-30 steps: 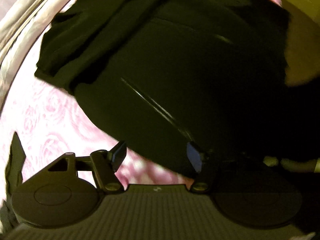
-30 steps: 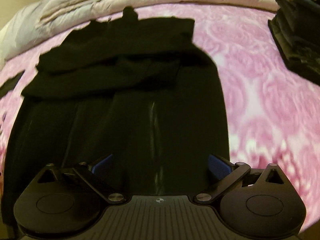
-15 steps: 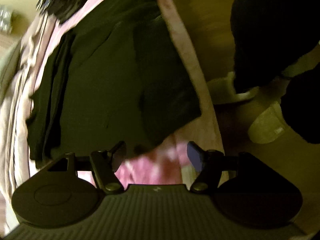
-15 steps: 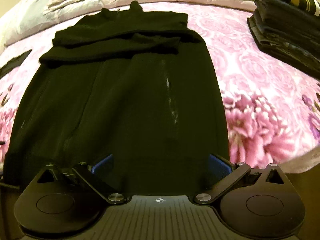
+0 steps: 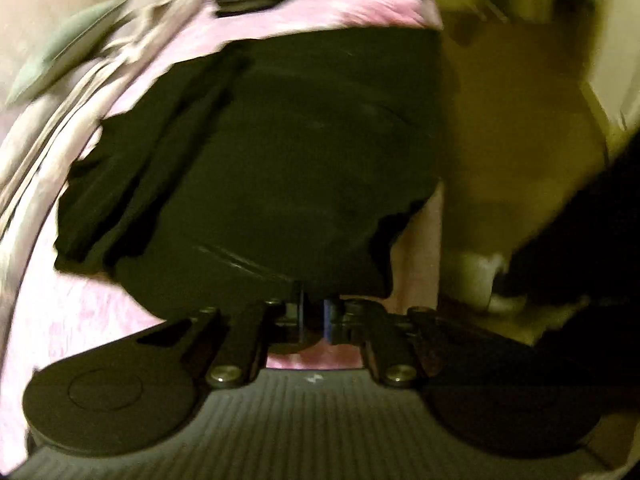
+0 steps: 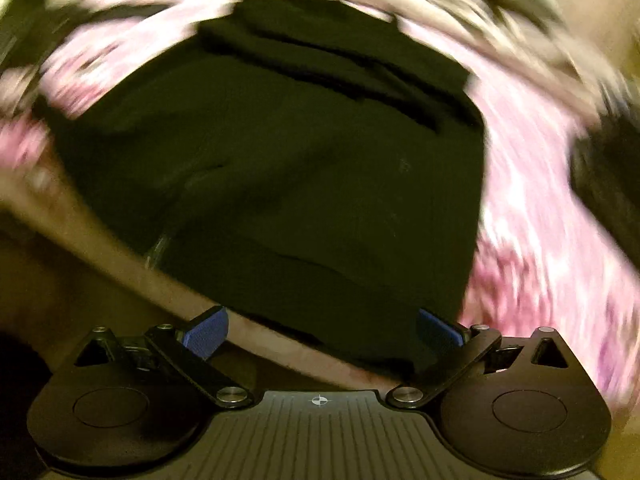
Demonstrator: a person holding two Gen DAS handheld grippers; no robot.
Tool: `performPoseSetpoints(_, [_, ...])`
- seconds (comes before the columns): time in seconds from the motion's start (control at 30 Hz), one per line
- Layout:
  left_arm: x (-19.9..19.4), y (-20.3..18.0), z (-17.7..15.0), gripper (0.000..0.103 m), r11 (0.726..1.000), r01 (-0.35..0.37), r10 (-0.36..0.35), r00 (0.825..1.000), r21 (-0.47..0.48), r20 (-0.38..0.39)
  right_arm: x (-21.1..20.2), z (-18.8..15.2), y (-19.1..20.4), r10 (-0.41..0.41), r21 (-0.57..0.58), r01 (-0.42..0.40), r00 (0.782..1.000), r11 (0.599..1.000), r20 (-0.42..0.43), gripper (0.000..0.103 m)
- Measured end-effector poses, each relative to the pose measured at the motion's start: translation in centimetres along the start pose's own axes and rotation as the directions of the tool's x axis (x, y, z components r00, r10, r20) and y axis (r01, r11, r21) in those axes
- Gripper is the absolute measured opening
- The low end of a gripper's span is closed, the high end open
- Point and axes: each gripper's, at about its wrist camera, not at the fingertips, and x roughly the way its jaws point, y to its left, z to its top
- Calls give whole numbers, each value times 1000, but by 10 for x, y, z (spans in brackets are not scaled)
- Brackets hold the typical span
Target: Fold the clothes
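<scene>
I see a pink floral bed (image 6: pixel 532 216) under the black garment (image 5: pixel 280 152). My left claw (image 5: pixel 313 314) has just snapped closed on its hem; right claw (image 6: pixel 322 330) gapes above it.

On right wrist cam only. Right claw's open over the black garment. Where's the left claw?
Observer: Left claw has just closed and is shut at the black garment's near edge. Blur hides whether cloth is pinched.
Operator: What's beside it?
Observer: Pink bedspread on one side, floor on the other.
Operator: Anyone there?
Observer: A dark-clothed leg by the bed, over that floor.
</scene>
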Motion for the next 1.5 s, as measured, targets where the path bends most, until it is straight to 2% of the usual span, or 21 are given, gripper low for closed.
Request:
performPoseSetpoints(0.17, [-9,30,20,7,991,34,-31,999,-131,21,26,-4,43,2,-258,18,997,966,75,103])
performPoseSetpoints(0.37, [-20,48,23,7,971,53,-50,999,-235,20,69,-38,64,-42,-438,88,993,895,114,102])
performPoseSetpoints(0.4, [-21,50,22,7,967,53,-50,999,-248,16,74,-43,64,-56,-452,109,990,886,128,90])
performPoseSetpoints(0.43, [-21,51,21,7,964,51,-50,999,-260,12,76,-44,60,-60,-449,113,990,886,131,64])
performPoseSetpoints(0.5, [-21,53,18,7,958,50,-51,999,-283,5,81,-44,49,-88,-438,133,989,889,121,48])
performPoseSetpoints(0.57, [-20,54,18,7,954,47,-50,999,-297,0,81,-42,37,-97,-425,134,989,895,107,44])
performPoseSetpoints(0.63, [-21,54,19,7,951,43,-46,999,-305,-2,75,-37,25,-105,-418,131,991,899,83,4])
performPoseSetpoints(0.73, [-31,54,20,6,948,26,-25,1000,-316,5,52,-18,9,-106,-409,126,992,904,71,4])
performPoseSetpoints(0.9, [-65,81,27,6,915,-47,75,996,-401,55,-2,39,-19,-159,-421,204,977,884,139,3])
performPoseSetpoints(1.0, [-83,112,39,6,888,-104,158,984,-448,84,-27,87,-38,-191,-440,270,958,857,215,3])
performPoseSetpoints(1.13, [-93,170,63,6,842,-175,256,962,-511,92,-32,163,-74,-211,-465,330,934,822,290,4])
performPoseSetpoints(1.27, [-74,241,87,6,792,-221,300,953,-569,46,-6,247,-116,-177,-522,326,932,788,315,4])
performPoseSetpoints(1.4, [-28,311,103,6,715,-240,289,957,-657,-36,54,324,-162,-102,-573,247,957,782,272,4])
performPoseSetpoints(1.5, [19,352,102,6,669,-264,265,958,-695,-109,104,371,-188,-50,-602,184,972,777,231,4])
